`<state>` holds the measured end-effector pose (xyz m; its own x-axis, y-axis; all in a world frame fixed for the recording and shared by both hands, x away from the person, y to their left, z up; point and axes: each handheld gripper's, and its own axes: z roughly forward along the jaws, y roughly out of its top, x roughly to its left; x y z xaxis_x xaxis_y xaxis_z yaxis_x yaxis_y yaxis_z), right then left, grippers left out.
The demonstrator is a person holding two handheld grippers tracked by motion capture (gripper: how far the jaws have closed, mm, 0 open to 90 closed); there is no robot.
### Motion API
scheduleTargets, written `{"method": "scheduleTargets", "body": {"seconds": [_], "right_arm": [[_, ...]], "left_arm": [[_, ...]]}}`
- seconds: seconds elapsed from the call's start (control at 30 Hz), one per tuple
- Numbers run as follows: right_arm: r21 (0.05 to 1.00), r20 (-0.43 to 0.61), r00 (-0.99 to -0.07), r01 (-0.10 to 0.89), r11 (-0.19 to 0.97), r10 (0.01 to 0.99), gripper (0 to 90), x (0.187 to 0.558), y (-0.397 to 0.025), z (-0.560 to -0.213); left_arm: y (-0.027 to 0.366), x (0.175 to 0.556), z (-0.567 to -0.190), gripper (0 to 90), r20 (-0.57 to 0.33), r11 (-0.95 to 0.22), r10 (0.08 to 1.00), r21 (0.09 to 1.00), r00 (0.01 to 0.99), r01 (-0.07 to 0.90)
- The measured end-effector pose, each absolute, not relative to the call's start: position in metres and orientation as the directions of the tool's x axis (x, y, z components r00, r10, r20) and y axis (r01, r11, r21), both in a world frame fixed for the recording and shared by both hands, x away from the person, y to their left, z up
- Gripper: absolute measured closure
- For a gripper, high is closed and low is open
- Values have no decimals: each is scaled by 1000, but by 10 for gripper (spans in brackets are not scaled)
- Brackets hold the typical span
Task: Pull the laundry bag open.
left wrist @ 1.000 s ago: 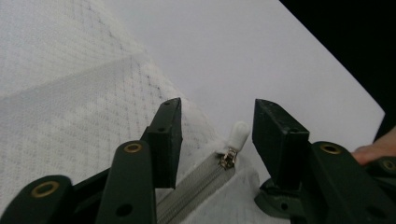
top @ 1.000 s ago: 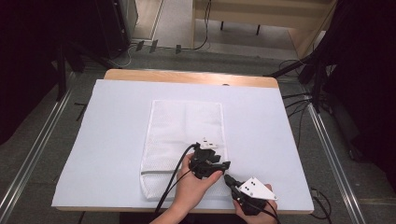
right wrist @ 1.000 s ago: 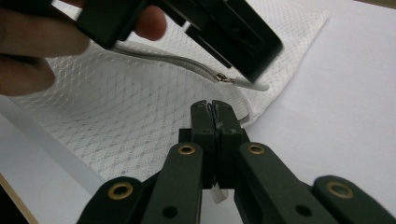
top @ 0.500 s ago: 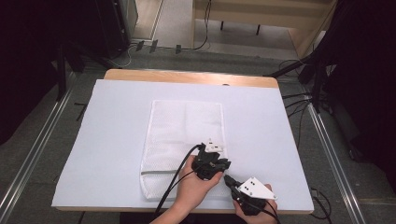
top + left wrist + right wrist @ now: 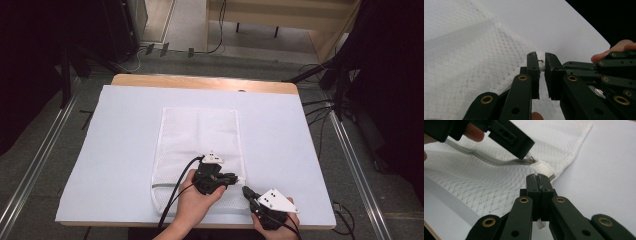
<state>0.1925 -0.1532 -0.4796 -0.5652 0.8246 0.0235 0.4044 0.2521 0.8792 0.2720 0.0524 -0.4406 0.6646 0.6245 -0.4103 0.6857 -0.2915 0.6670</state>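
White mesh bag [image 5: 197,150] lies flat on the white table cover [image 5: 115,150], zipper end toward the person. Right gripper [image 5: 538,178] has its jaws pressed together on a white fabric tab at the bag's corner; the tab sticks out below the jaws. Just ahead of it, the white zipper end cap [image 5: 544,168] with the small metal zipper pull [image 5: 533,159]. Left gripper [image 5: 542,62] comes in from the opposite side, jaws a narrow gap apart around the pull; cannot tell if it grips it. Beyond both, the mesh runs away flat, then the wooden table edge [image 5: 200,82].
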Motion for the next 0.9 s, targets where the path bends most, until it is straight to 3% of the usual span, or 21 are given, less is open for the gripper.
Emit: {"method": "scheduleTargets", "body": {"seconds": [0.13, 0.43, 0.9], "right_arm": [[885, 19, -561, 394, 246, 827, 900, 192, -155, -477], [900, 18, -578, 365, 239, 816, 900, 187, -154, -465], [890, -29, -577, 357, 284, 817, 900, 186, -152, -460]], "left_arm": [[56, 271, -441, 880, -435, -283, 612, 660, 661, 696], [60, 269, -446, 881, -448, -290, 593, 657, 669, 696], [64, 255, -452, 882, -317, -379, 623, 678, 715, 630]]}}
